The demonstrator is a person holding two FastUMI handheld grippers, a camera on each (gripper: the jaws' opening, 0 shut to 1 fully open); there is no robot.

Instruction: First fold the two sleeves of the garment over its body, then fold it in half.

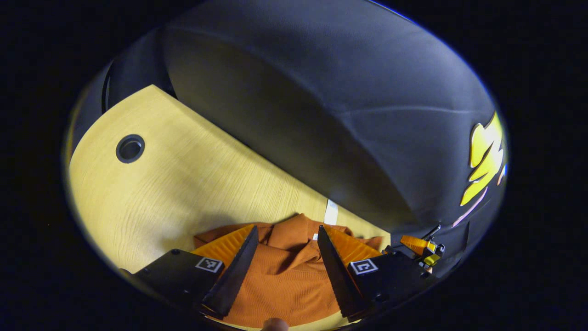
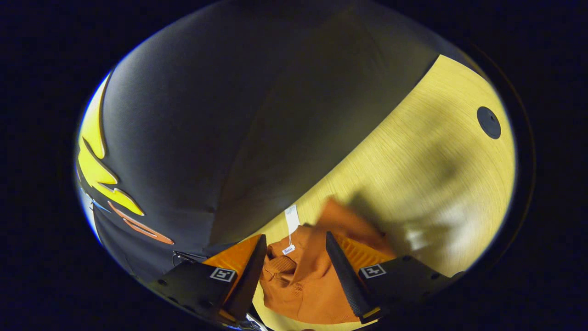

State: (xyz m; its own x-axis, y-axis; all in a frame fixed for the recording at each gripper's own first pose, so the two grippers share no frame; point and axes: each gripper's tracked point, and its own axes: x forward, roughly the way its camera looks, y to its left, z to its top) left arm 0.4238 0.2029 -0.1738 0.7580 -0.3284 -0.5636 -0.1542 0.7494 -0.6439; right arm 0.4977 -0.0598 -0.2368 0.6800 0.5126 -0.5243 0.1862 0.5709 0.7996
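1. Presently, in left gripper view, the left gripper [image 1: 285, 232] is hovering over the orange garment [image 1: 285, 280], fingers spread wide apart w/ cloth showing in the gap; nothing is being pinched.
2. Garment is lying bunched on the yellow wooden table [image 1: 183, 184], near the table's far edge, just beside the black cloth wall [image 1: 321, 115]. Ribbed knit is showing between the fingers; collar area is sitting toward the far end.
3. White tag [image 1: 330, 212] is lying on the table at the garment's far edge, touching the wall line.
4. Round cable hole [image 1: 130, 148] is sitting well apart from the garment, far left on the table.
5. Second gripper's orange-and-yellow part [image 1: 420, 248] is showing at right, just beside the garment's edge, close to the wall. A fingertip [image 1: 274, 324] is peeking at bottom edge.
6. In right gripper view, the right gripper [image 2: 295, 241] is also standing wide open over the garment [image 2: 312, 285]; fingers are flanking the cloth; cannot tell whether they touch it.
7. Small white label [image 2: 288, 249] on a string and a longer white tag [image 2: 291, 218] are lying at the collar, between the fingertips.
8. Part of the garment at far right is looking blurred [image 2: 349, 220]; shape cannot be told.
9. Dark shadow is falling across the table [image 2: 436, 161] behind it. Round hole [image 2: 488, 122] is sitting far off, upper right.
10. Obstruction: wall is crowding the garment's far side.
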